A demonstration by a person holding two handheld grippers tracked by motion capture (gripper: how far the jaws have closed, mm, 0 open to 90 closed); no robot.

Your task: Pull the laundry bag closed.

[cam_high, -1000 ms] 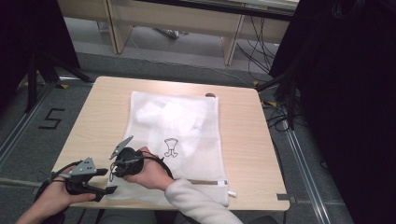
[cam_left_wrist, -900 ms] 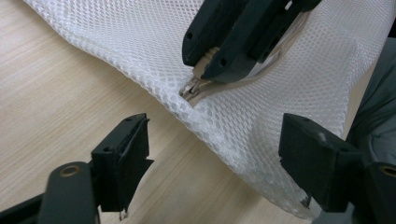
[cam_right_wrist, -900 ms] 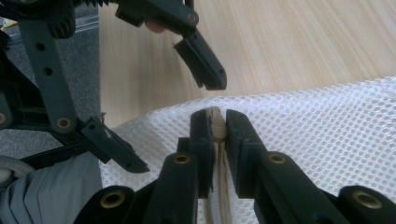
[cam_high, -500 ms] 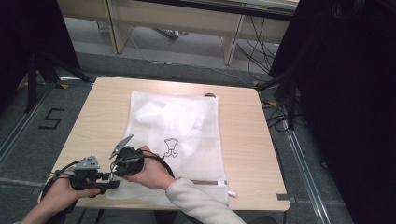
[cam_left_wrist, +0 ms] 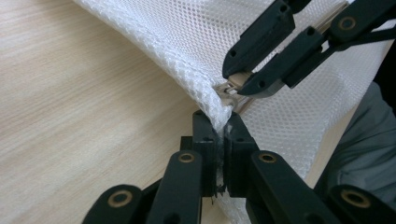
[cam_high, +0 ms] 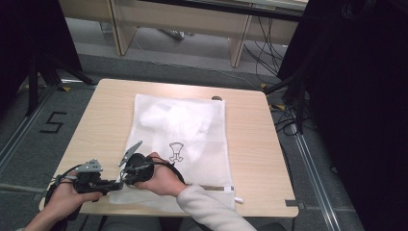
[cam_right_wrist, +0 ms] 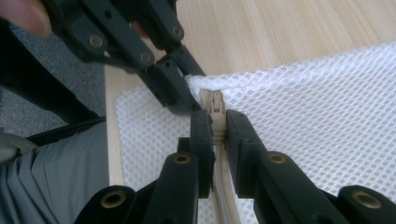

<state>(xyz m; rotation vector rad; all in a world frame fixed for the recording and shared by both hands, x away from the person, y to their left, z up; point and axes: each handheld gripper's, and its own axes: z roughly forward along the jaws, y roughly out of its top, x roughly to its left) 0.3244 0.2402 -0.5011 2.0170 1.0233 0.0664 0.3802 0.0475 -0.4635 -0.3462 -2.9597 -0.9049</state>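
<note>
Here, near edge: the left gripper (cam_high: 115, 184) and right gripper (cam_high: 126, 174) meet at the front left corner of a white mesh laundry bag (cam_high: 180, 139).
Left gripper: its jaws have just been closing and now pinch the mesh corner (cam_left_wrist: 217, 114) between them.
Right gripper: pressed together on the zipper pull (cam_right_wrist: 217, 103) at the end of the bag's zipper (cam_high: 216, 188), tips almost touching the other gripper's.
Hands: the left hand (cam_high: 65, 199) comes in from the bottom left; the right hand (cam_high: 161, 175), in a pale sleeve (cam_high: 211, 211), lies over the bag's near edge.
Bag: flat on the wooden table (cam_high: 96, 125), running from the near edge towards the far one, a small printed emblem (cam_high: 176, 150) at its middle.
Beyond: grey floor with a marked "5" (cam_high: 53, 122).
</note>
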